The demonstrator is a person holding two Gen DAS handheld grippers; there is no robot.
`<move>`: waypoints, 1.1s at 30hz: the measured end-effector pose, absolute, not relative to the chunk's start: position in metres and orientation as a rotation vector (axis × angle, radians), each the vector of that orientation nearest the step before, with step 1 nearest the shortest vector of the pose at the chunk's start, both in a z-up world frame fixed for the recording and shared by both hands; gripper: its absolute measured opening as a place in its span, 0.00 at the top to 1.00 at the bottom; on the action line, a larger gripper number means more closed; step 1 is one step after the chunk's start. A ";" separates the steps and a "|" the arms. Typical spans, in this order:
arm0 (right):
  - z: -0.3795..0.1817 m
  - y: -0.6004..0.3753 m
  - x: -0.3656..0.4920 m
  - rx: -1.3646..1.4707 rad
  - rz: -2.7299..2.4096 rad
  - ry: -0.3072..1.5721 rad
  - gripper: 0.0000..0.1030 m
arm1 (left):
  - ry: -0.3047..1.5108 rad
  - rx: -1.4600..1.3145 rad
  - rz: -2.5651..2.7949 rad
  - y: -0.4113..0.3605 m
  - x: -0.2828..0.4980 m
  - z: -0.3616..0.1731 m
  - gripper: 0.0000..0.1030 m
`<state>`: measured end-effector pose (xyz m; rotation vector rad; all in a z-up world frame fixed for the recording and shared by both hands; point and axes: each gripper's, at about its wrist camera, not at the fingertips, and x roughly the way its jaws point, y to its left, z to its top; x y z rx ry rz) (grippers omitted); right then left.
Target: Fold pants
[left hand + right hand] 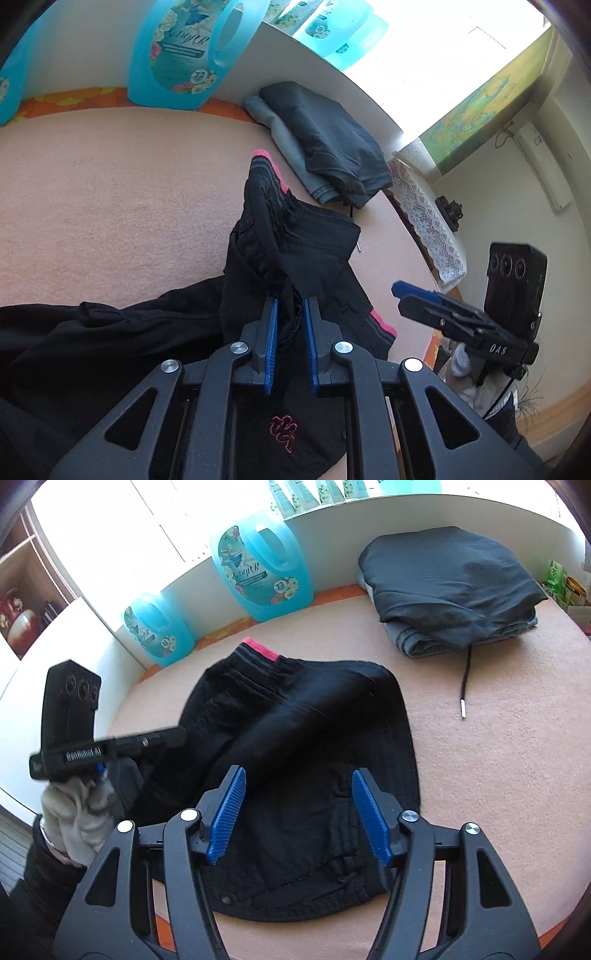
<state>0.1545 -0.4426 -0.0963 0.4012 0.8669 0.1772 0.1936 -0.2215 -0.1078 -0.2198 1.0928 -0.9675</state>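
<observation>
Black pants (306, 240) with a pink-edged waistband lie bunched on the pink-covered table (110, 184). My left gripper (290, 300) is shut on a fold of that black cloth, which rises in a ridge from the pads towards the waistband. In the right wrist view the same pants (295, 720) lie spread under my right gripper (298, 771), whose blue pads stand wide apart above the cloth with nothing pinched. The left gripper (177, 734) comes in from the left there, held by a gloved hand (74, 812). From the left wrist view, the right gripper (400, 295) hovers at the table's right edge.
A folded stack of dark grey garments (450, 587) lies at the back right, a drawstring (465, 686) trailing from it. Blue detergent bottles (262, 565) stand along the white wall at the back. The table's edge curves close on the right.
</observation>
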 end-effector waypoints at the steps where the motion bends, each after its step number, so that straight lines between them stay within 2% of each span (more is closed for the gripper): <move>1: -0.091 -0.436 0.167 0.393 0.190 0.876 0.35 | 1.088 -0.204 -0.973 -0.225 0.189 -0.108 0.88; 10: -0.103 -0.375 0.270 0.303 0.134 1.064 0.34 | 1.093 -0.176 -1.001 -0.239 0.180 -0.118 0.88; 12: -0.110 -0.375 0.279 0.317 0.125 1.082 0.43 | 1.086 -0.173 -1.001 -0.238 0.180 -0.116 0.88; 13: -0.114 -0.378 0.281 0.353 0.140 1.091 0.59 | 1.077 -0.158 -0.996 -0.239 0.179 -0.114 0.88; 14: -0.116 -0.383 0.281 0.382 0.137 1.093 0.68 | 1.062 -0.135 -0.990 -0.238 0.176 -0.111 0.88; 15: -0.117 -0.387 0.280 0.403 0.138 1.089 0.71 | 1.043 -0.107 -0.982 -0.237 0.173 -0.108 0.88; 16: -0.117 -0.390 0.278 0.411 0.145 1.086 0.78 | 1.018 -0.071 -0.963 -0.234 0.170 -0.103 0.85; 17: -0.115 -0.392 0.276 0.411 0.145 1.079 0.84 | 0.990 -0.018 -0.928 -0.231 0.163 -0.098 0.70; 18: -0.113 -0.395 0.272 0.412 0.143 1.069 0.84 | 0.960 0.048 -0.891 -0.229 0.157 -0.095 0.59; 19: -0.110 -0.397 0.269 0.419 0.146 1.059 0.85 | 0.930 0.109 -0.857 -0.227 0.149 -0.092 0.42; 24: -0.090 -0.404 0.251 0.443 0.163 0.998 0.87 | 0.870 0.300 -0.800 -0.216 0.113 -0.099 0.41; 25: -0.084 -0.404 0.245 0.441 0.165 0.983 0.87 | 0.861 0.323 -0.802 -0.215 0.107 -0.102 0.41; 26: -0.078 -0.405 0.239 0.441 0.171 0.966 0.87 | 0.847 0.346 -0.802 -0.213 0.103 -0.104 0.50; 27: -0.071 -0.405 0.230 0.444 0.179 0.943 0.88 | 0.832 0.371 -0.791 -0.213 0.100 -0.107 0.61; 28: -0.065 -0.407 0.221 0.448 0.186 0.919 0.88 | 0.829 0.384 -0.784 -0.211 0.098 -0.109 0.84; 29: -0.059 -0.410 0.209 0.456 0.194 0.892 0.88 | 0.830 0.374 -0.789 -0.206 0.096 -0.110 0.91; 33: -0.056 -0.428 0.157 0.496 0.195 0.815 0.89 | 0.807 0.345 -0.824 -0.195 0.088 -0.102 0.92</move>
